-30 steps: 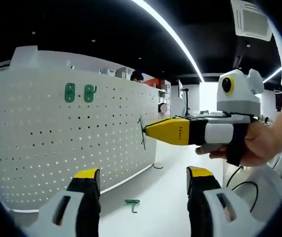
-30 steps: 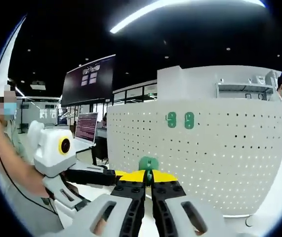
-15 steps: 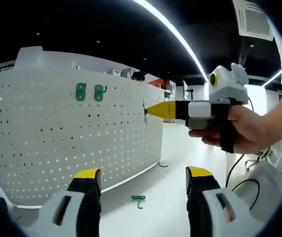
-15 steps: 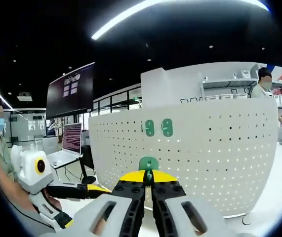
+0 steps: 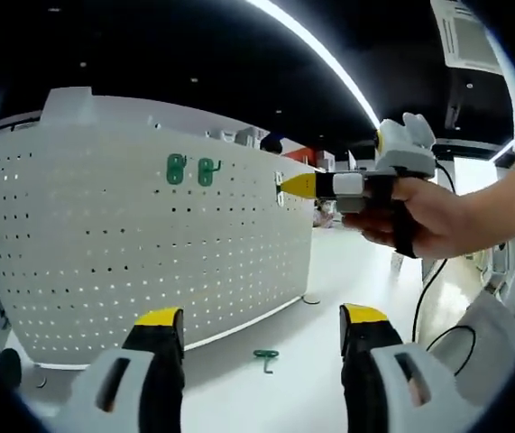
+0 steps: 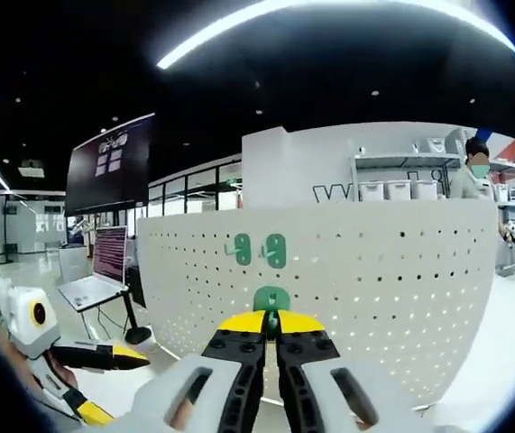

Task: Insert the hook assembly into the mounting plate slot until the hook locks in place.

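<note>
Green hook pinched between the right gripper yellow tips, jaws clamped together on it, its rounded top poking up just above the tips; lower part hidden by the jaws. Behind it stands a white pegboard, upright, with two green hooks already hung side by side near its top; whether the held hook touches the board cannot be told. In the left gripper view the right gripper comes in from the right, held in a hand, tip up close to the pegboard edge, hook there too small to make out. Hung hooks sit upper middle of the board. Left gripper jaws spread wide apart, nothing between them. One more green hook lies on the white table, between the jaws in view. Left gripper also shows low left in the right gripper view, partly cut off.
</note>
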Demonstrator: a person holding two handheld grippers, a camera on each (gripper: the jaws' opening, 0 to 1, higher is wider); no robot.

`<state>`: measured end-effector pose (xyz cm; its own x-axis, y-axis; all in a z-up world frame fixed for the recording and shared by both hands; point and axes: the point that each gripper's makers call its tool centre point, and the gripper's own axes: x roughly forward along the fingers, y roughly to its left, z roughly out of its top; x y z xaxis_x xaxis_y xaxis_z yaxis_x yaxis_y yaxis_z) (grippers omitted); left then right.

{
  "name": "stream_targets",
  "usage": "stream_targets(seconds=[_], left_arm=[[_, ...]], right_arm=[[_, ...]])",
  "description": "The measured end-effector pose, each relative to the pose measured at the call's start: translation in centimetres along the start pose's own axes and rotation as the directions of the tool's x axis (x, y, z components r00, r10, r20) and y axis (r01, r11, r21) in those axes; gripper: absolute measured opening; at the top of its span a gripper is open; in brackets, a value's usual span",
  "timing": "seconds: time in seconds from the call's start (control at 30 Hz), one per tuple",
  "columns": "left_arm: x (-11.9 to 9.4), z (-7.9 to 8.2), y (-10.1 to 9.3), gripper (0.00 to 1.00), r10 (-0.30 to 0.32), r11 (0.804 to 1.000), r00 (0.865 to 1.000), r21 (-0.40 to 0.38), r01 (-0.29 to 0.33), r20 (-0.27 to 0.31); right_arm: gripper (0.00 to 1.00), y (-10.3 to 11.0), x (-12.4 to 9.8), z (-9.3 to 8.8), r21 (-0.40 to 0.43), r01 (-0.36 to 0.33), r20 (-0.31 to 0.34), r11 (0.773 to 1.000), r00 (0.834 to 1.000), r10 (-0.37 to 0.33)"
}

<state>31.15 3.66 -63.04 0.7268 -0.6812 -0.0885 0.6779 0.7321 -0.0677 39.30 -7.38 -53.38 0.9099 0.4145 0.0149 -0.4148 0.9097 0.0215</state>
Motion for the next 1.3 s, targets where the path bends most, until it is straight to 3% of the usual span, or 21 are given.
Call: stream_targets(seconds=[0.6,0.8,1.3], left_arm=[[-1.9,-0.4,1.0,0.72,0.05,0.999,0.999,0.0,-0.05,0.008],[-2.4,-0.5,1.5,0.71,0.07,0.998,0.997,-0.002,-0.07,0.009],[-3.8,-1.0,2.4,0.69,0.113,0.994,0.994,-0.01,-0.113,0.003]], right_arm=[[0.01,-2.6,3.0,2.1,-0.059,0.069,0.055,0.996,0.996,-0.066],[0.01,-3.4,4.2,3.3,-0.075,0.105,0.103,0.992,0.99,-0.097],[0.01,-3.8,6.5,4.2,-0.149,0.119,0.137,0.982,0.986,-0.099]])
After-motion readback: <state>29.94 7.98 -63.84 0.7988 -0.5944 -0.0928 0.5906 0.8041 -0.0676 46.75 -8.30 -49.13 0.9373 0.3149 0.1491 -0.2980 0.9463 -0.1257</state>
